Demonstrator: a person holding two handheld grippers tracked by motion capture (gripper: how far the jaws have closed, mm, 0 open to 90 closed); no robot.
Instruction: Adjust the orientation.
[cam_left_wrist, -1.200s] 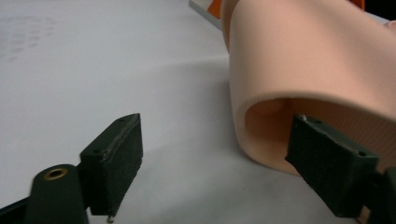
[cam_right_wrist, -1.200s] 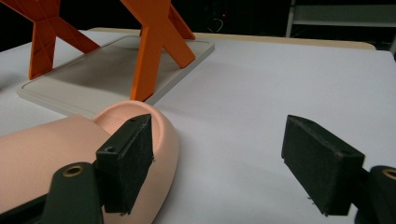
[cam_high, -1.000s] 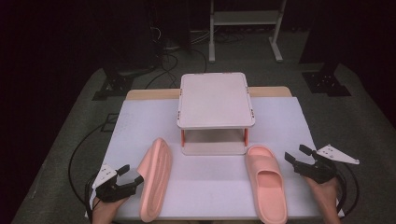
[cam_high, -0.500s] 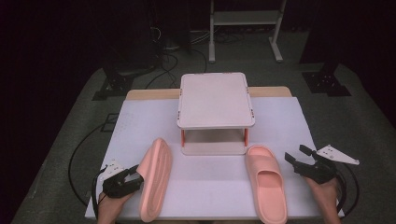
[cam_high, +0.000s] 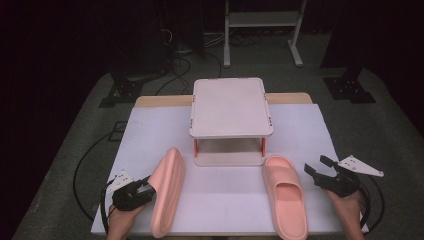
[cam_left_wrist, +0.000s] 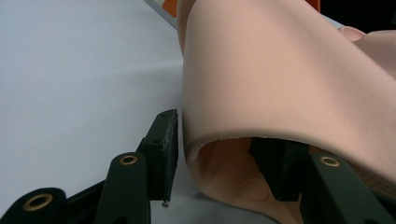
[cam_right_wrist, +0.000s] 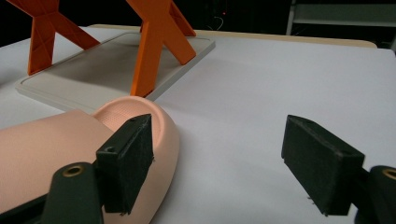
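Straddling strap of tipped pink foam slipper (cam_high: 167, 192), left gripper (cam_high: 145, 188) not clenched yet; I'd seat jaws deeper first. Right gripper (cam_high: 316, 168) released, beside flat pink slipper (cam_high: 285, 197).

text: none readable | labels: none | brands: none | numbers: none | signs: none | checked: slippers (cam_high: 167, 192), small two-level rack (cam_high: 231, 107), white sheet on tabletop (cam_high: 300, 135), both tools — all plain surfaces, no print legible
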